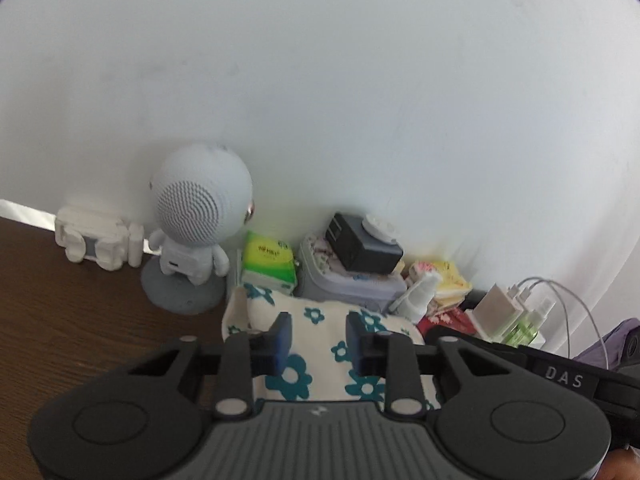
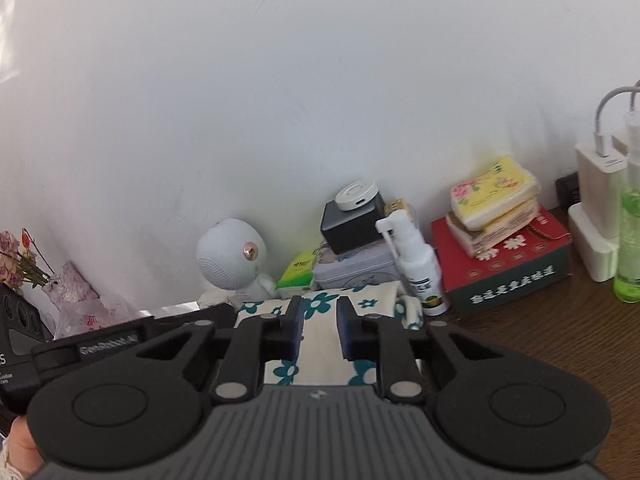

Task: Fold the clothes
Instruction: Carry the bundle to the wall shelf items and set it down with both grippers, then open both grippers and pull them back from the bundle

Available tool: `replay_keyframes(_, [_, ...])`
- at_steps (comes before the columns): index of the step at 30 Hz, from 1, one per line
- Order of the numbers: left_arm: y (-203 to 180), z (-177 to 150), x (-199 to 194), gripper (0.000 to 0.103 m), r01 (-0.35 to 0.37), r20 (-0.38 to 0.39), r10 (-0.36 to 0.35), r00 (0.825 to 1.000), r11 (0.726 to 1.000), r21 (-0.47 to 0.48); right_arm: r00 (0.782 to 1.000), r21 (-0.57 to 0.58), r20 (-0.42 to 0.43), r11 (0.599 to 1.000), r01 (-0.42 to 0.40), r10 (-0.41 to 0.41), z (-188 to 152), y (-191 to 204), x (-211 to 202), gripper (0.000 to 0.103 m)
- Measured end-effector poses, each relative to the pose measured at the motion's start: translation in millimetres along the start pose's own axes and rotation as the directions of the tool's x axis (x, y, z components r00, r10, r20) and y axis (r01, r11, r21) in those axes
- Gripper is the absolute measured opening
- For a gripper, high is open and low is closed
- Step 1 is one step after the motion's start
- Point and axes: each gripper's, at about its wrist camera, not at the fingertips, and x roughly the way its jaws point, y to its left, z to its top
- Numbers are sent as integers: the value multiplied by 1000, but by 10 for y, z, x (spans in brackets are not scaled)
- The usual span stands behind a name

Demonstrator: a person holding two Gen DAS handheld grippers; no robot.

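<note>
A cream cloth with teal flowers [image 1: 316, 344] lies bunched on the brown wooden table near the wall clutter. My left gripper [image 1: 318, 338] is open, its blue-padded fingers spread over the cloth. The same cloth [image 2: 320, 344] shows in the right wrist view, folded into a narrow stack. My right gripper [image 2: 319, 330] is open with a smaller gap, its fingers straddling the cloth's middle. Neither gripper visibly pinches the fabric. The cloth's near part is hidden under both gripper bodies.
Against the white wall stand a round-headed white toy speaker [image 1: 196, 216], a green tissue pack [image 1: 268, 258], a tin with a black box on it [image 1: 360, 246], a spray bottle [image 2: 416, 260], a red box [image 2: 508, 264], chargers [image 2: 600, 192] and a green bottle [image 2: 630, 240].
</note>
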Motion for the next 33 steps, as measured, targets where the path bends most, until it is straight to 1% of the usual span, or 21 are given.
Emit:
replay_keyframes(2, [8, -99, 147, 23, -45, -22, 45, 999, 999, 7, 998, -11, -46, 999, 37, -38, -75, 25, 212, 11])
replay_keyframes(4, [21, -146, 154, 24, -49, -7, 49, 999, 999, 11, 998, -29, -42, 998, 49, -51, -121, 47, 256, 10])
replay_keyframes(6, [18, -132, 9, 32, -36, 6, 36, 999, 999, 1, 999, -40, -31, 998, 43, -44, -127, 73, 221, 11])
replay_keyframes(8, [-11, -117, -201, 52, -20, 35, 20, 999, 1000, 7, 1000, -70, 2, 997, 21, -21, -99, 165, -27, 12])
replay_keyframes(9, [-56, -118, -364, 57, -24, 61, 22, 998, 999, 27, 1000, -87, 20, 996, 11, -9, -87, 215, -160, 13])
replay_keyframes(11, [-160, -140, -680, 83, -50, 100, 45, 994, 997, 51, 999, -123, 48, 992, -1, 7, -72, 325, -461, 14])
replay_keyframes(12, [-215, -170, -846, 86, -56, 119, 48, 992, 997, 61, 998, -141, 58, 990, 5, 3, -81, 375, -627, 16])
replay_keyframes(13, [-268, -219, -1033, 87, -48, 135, 38, 990, 996, 72, 997, -153, 71, 988, 11, 0, -117, 423, -806, 22])
replay_keyframes(14, [-320, -271, -1223, 91, -38, 150, 25, 988, 996, 84, 996, -165, 84, 986, 17, -3, -162, 473, -990, 36])
replay_keyframes(15, [-373, -324, -1414, 93, -28, 165, 12, 986, 995, 95, 995, -175, 96, 984, 28, -11, -224, 530, -1172, 44])
replay_keyframes(16, [-437, -400, -1619, 99, -24, 182, 5, 983, 995, 102, 994, -193, 106, 981, 35, -14, -300, 590, -1360, 52])
replay_keyframes(17, [-501, -480, -1816, 103, -23, 197, 2, 980, 994, 105, 993, -214, 117, 976, 40, -15, -379, 650, -1551, 55])
replay_keyframes(18, [-551, -582, -2006, 103, -20, 209, -3, 978, 994, 108, 992, -223, 128, 974, 48, -20, -464, 713, -1742, 59])
replay_keyframes(19, [-597, -690, -2194, 103, -15, 221, -9, 975, 994, 111, 990, -228, 140, 972, 57, -26, -552, 777, -1933, 74])
replay_keyframes(20, [-634, -808, -2357, 103, -24, 224, -2, 975, 993, 112, 988, -221, 153, 973, 65, -31, -647, 839, -2113, 87])
replay_keyframes(22, [-705, -1050, -2670, 103, -47, 226, 20, 974, 992, 115, 984, -208, 172, 975, 72, -36, -853, 959, -2455, 94])
replay_keyframes(23, [-746, -1172, -2804, 103, -70, 222, 42, 974, 990, 123, 984, -213, 177, 974, 74, -36, -970, 1018, -2599, 102])
replay_keyframes(25, [-811, -1434, -3061, 103, -117, 216, 88, 972, 985, 124, 982, -224, 186, 971, 81, -39, -1205, 1137, -2874, 103])
replay_keyframes(29, [-862, -1929, -3483, 103, -146, 181, 129, 975, 986, 83, 982, -195, 179, 976, 100, -65, -1639, 1305, -3330, 103])
replay_keyframes(31, [-890, -2186, -3683, 103, -151, 162, 136, 977, 985, 88, 981, -175, 164, 975, 135, -106, -1846, 1385, -3495, 103])
replay_keyframes(33, [-931, -2409, -3865, 103, -145, 150, 125, 981, 981, 128, 973, -153, 153, 969, 194, -171, -2055, 1468, -3657, 103])
